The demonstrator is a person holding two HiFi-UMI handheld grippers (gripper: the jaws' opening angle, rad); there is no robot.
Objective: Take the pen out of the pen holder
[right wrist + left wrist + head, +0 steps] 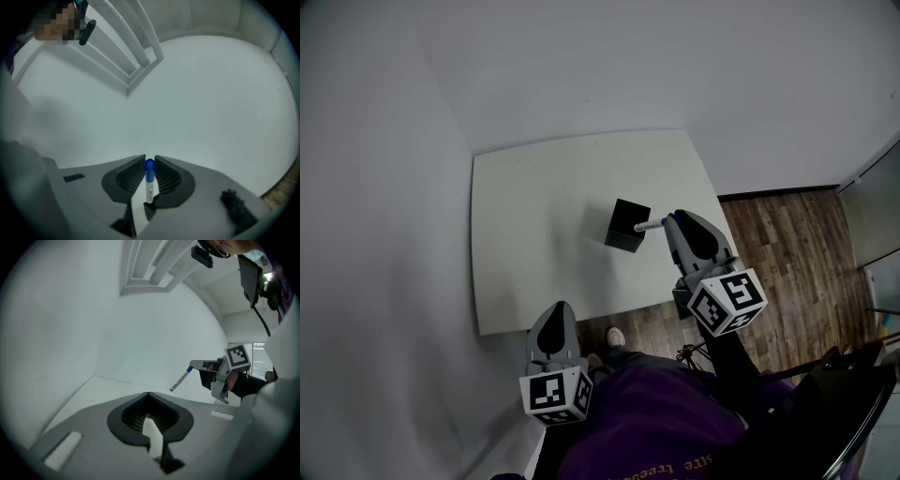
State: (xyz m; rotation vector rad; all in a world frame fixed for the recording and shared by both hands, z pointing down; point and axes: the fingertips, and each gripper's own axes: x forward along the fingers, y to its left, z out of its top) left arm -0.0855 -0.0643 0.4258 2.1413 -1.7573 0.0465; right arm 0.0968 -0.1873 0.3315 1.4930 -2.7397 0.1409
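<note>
While right tool point(671, 219) clamps pen point(649, 226), tip free by pen holder point(627, 226), left tool point(560, 311) jaws together at table point(534, 206) front edge.

Open white table point(534, 216) lies left of and beyond the black pen holder point(627, 226), the one obstacle on it, just beside the pen point(649, 225) clamped in my right gripper point(668, 220); walls point(384, 187) bound its left and far edges

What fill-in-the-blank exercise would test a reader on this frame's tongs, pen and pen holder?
The right tongs are shut on a pen with a ____ cap.
The pen holder on the white table is ____ in colour.
The left tongs are shut and hold ____.
Missing words: blue; black; nothing.
</note>
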